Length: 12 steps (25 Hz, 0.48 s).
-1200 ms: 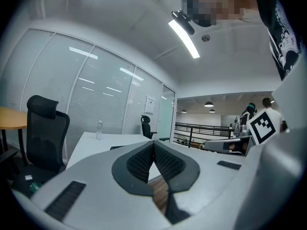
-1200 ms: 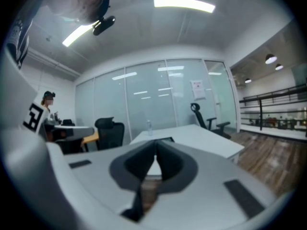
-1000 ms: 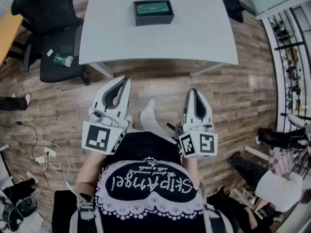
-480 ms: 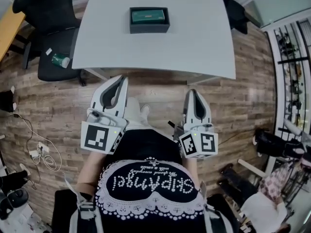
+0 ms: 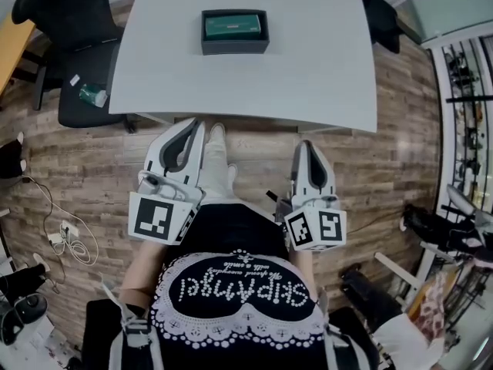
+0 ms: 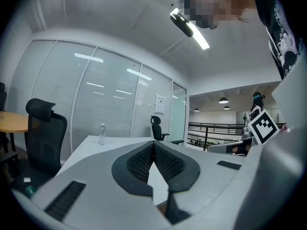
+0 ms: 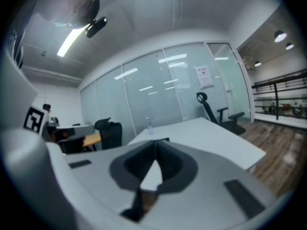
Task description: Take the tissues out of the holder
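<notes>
— Two grippers are nearest to us, one in each hand, low over the wooden floor [image 5: 92, 168] and just short of the table [image 5: 323, 45].

— How do we read the left gripper [image 5: 197, 123]?

— Its jaws are pressed together tip to tip. In the left gripper view we see the ribbed pads [image 6: 139, 162] meet, with nothing caught between them.

— And the right gripper [image 5: 306, 143]?

— We see the same there: closed to a point and empty, aimed across the tabletop.

— Where do we find the tissues [image 5: 233, 26]?

— Farther out, lying inside the dark holder [image 5: 235, 48], a green pack within its rim. The holder stands on the table toward the far side, well apart from both grippers and a little left of the gap between them.

— Beyond that?

— We see a black office chair [image 5: 73, 14] off the table's left corner, and a water bottle [image 6: 101, 134] at the table's far end before the glass wall.
</notes>
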Each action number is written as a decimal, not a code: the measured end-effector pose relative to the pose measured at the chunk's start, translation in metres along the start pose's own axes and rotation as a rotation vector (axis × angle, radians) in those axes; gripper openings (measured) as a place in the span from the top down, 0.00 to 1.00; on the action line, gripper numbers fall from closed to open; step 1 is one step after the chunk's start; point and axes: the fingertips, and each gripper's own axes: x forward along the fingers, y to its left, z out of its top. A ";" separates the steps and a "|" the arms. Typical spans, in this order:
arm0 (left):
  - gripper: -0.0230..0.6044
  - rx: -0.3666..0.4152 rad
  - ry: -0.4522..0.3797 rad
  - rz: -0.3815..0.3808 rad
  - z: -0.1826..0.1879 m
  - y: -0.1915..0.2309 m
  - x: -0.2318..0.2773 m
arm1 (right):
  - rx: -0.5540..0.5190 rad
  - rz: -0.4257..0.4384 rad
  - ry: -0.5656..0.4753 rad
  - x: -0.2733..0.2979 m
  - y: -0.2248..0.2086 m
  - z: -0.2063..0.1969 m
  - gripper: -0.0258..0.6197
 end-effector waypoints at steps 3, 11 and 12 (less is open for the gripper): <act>0.93 -0.009 0.005 0.004 0.000 0.012 0.021 | 0.006 0.002 0.017 0.023 -0.006 0.002 0.91; 0.93 -0.020 -0.027 0.026 0.021 0.072 0.086 | -0.008 0.030 0.027 0.110 -0.005 0.030 0.91; 0.93 -0.018 -0.026 0.026 0.022 0.080 0.093 | -0.011 0.033 0.025 0.121 -0.004 0.034 0.91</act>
